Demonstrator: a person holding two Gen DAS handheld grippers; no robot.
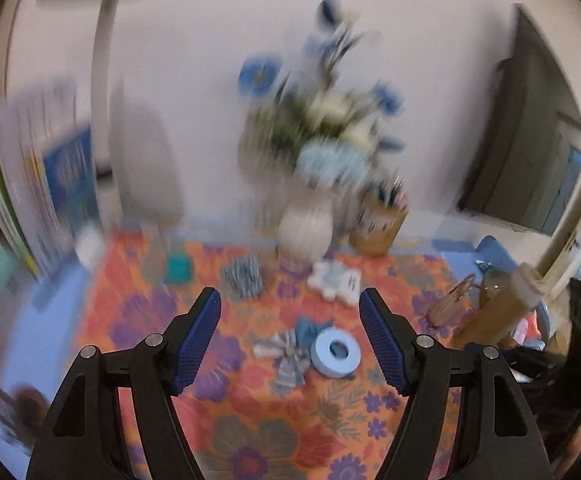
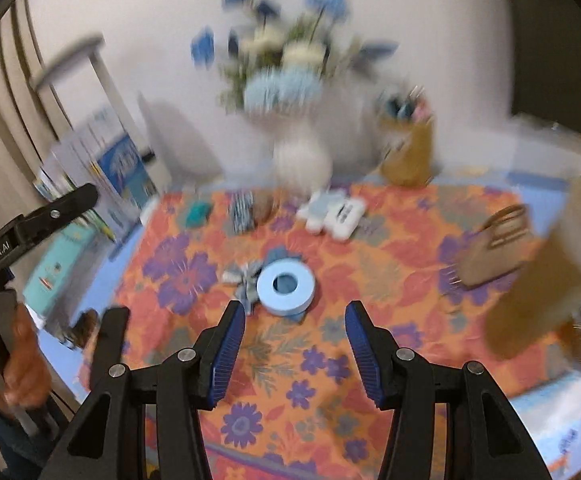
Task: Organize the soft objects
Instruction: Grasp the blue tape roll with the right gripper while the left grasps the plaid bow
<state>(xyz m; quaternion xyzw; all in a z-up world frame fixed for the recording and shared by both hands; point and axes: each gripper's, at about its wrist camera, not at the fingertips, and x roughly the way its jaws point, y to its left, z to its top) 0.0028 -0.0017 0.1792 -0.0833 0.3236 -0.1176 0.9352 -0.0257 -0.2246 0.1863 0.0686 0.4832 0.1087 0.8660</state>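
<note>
The left tongs [image 1: 289, 324] stand wide and empty above the floral cloth [image 1: 250, 408]; the right tongs [image 2: 295, 330] gape narrower, also empty. On the tabletop a blue ring [image 2: 287, 289] touches a fabric bow [image 2: 246, 280]. Only the right view shows a hand [image 2: 16, 364]. Behind stand a vase [image 1: 305, 232] and a white toy [image 1: 334, 280], all blurred.

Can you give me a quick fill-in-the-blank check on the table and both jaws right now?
1. The light blue ring lies on a floral tablecloth whose ground colour is ____.
2. The fabric bow touches the ring on its ____ side in the right wrist view.
3. Between the jaws of the left gripper and the right gripper there is ____.
4. The flowers stand in a ____ vase.

Missing words: orange; left; nothing; white
</note>
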